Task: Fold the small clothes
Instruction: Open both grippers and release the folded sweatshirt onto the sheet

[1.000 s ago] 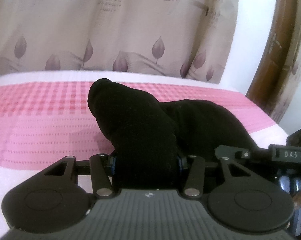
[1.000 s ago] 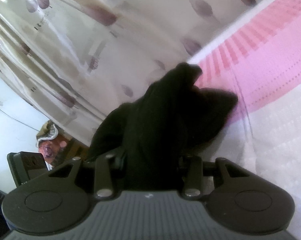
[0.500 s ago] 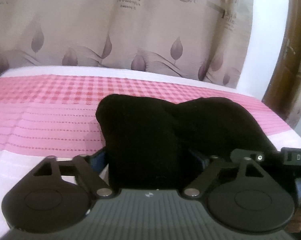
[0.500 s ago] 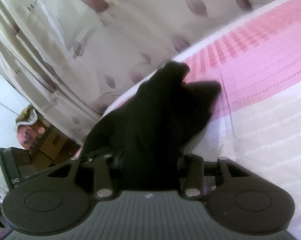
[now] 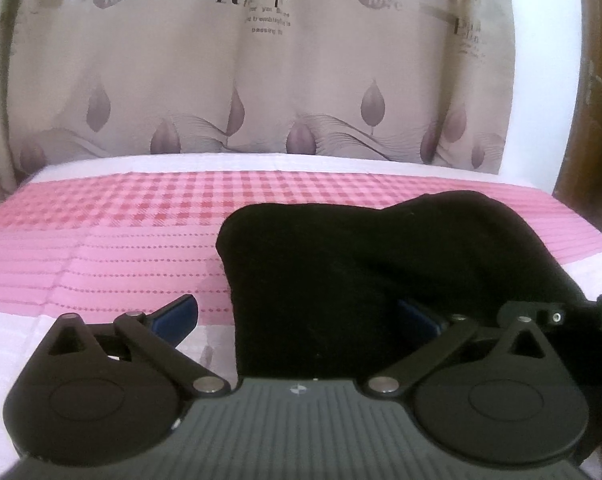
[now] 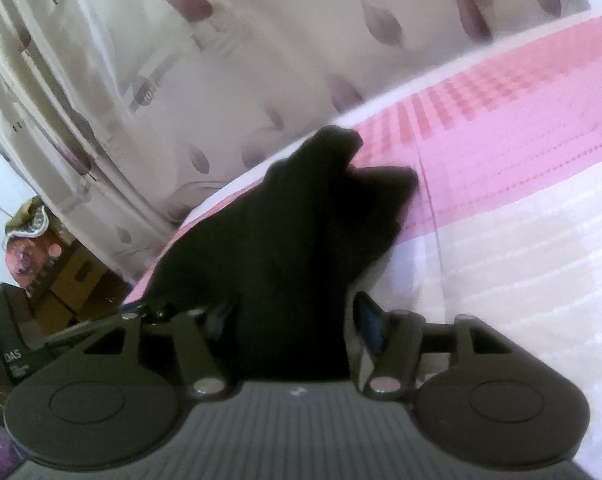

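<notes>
a: what's the left gripper (image 5: 297, 316) doing?

b: jaws spread wide. the blue pad on its left finger (image 5: 173, 318) sits clear of the cloth w/ pink sheet showing between. the other pad is half tucked under the edge of the black garment (image 5: 381, 280), so it's let go, not pinching.

a: & the garment?

b: lying on the bed (image 5: 101, 248), bunched in a dark lump across the pink striped & checked band of the cover, more to the right side of the left cam. near end runs right up to the gripper body.

a: right gripper (image 6: 293, 320)?

b: jaws drawn in close on the same black garment (image 6: 301, 240). cloth fills the gap between the fingers & rises in a peak beyond them. blue pad on the right finger (image 6: 371, 322) looks pressed at the fabric edge; the left one's mostly hidden in the cloth. so that one's gripping it.

a: anything behind?

b: beige curtain (image 5: 261, 80) w/ leaf print & some lettering, hanging past the far edge of the bed. right cam's tilted & blurry, can't make out much more.
</notes>
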### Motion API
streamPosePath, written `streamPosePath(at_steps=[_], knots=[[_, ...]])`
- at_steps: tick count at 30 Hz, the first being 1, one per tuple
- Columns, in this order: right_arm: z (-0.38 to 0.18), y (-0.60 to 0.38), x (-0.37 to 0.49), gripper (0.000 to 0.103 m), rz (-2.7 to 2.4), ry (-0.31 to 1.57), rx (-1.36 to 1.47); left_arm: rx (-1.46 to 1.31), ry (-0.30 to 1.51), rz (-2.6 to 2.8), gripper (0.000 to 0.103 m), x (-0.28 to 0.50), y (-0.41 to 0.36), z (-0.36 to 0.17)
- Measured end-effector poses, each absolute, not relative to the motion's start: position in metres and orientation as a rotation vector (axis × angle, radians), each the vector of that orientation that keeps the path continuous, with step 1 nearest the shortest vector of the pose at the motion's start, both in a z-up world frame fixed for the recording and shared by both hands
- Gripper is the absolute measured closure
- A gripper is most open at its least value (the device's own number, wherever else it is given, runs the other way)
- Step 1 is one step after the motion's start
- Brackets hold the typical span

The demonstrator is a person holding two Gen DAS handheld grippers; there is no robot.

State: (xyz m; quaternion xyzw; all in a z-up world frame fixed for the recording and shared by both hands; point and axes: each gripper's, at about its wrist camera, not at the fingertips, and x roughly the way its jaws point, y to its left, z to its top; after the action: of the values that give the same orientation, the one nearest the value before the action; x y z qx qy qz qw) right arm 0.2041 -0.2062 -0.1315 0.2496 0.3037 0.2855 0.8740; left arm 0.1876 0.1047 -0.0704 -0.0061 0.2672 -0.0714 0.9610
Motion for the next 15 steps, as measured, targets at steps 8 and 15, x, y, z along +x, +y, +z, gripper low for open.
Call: streamPosePath(at_steps=[8,15], knots=[[-0.127,-0.205,0.189,0.034,0.544,0.608,0.456,0.067,0.498,-0.068,0.000,0.178,0.098,-0.065],[-0.108,-0.210,0.141,0.029,0.468,0.445,0.408,0.127,0.466,0.032,0.000,0.163,0.093,-0.049]])
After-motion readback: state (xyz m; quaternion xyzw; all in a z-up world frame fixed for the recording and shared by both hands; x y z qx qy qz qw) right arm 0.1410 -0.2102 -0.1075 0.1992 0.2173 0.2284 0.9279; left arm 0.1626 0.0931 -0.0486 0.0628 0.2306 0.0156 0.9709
